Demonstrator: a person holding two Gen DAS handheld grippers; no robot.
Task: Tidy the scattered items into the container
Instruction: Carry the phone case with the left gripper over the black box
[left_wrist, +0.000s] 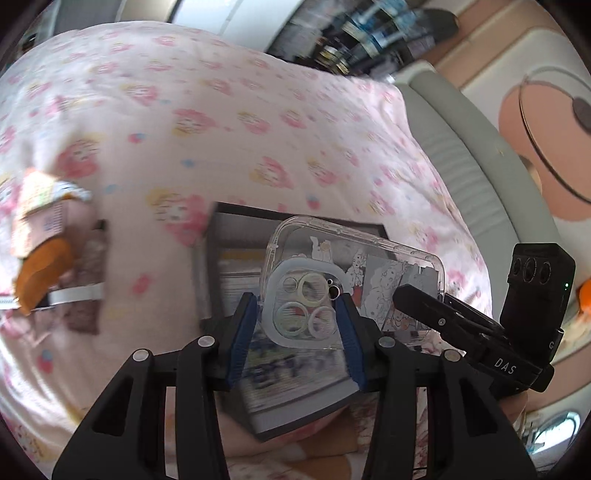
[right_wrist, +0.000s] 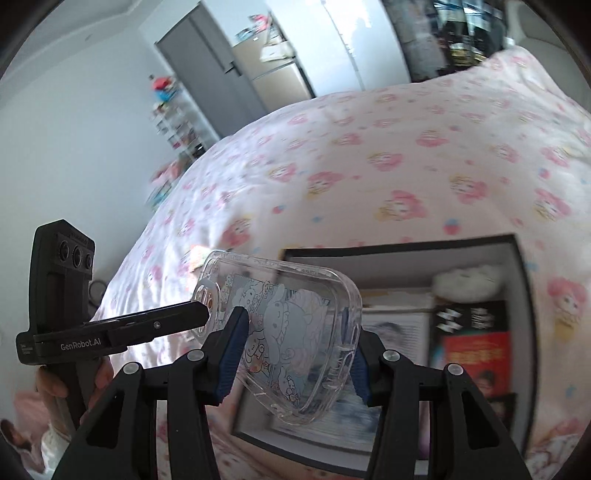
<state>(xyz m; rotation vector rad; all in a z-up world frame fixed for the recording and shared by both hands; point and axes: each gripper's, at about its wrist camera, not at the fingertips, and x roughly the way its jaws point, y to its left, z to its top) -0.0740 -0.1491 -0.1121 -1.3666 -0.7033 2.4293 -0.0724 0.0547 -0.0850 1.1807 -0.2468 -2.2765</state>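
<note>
Both claws clamp a clear phone case (left_wrist: 351, 273) above the open black box (right_wrist: 517, 295) on the bed (right_wrist: 369, 166). The left claw (left_wrist: 299, 325) pinches the camera-cutout end, the right claw (right_wrist: 295, 354) the opposite end; the long axis spans between them, held near level. Pink cartoon-print bedding; grey wardrobe (right_wrist: 207, 74) behind.

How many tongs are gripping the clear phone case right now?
2: left tongs clamp the phone case at its camera end; right tongs clamp the opposite end, above the box.
</note>
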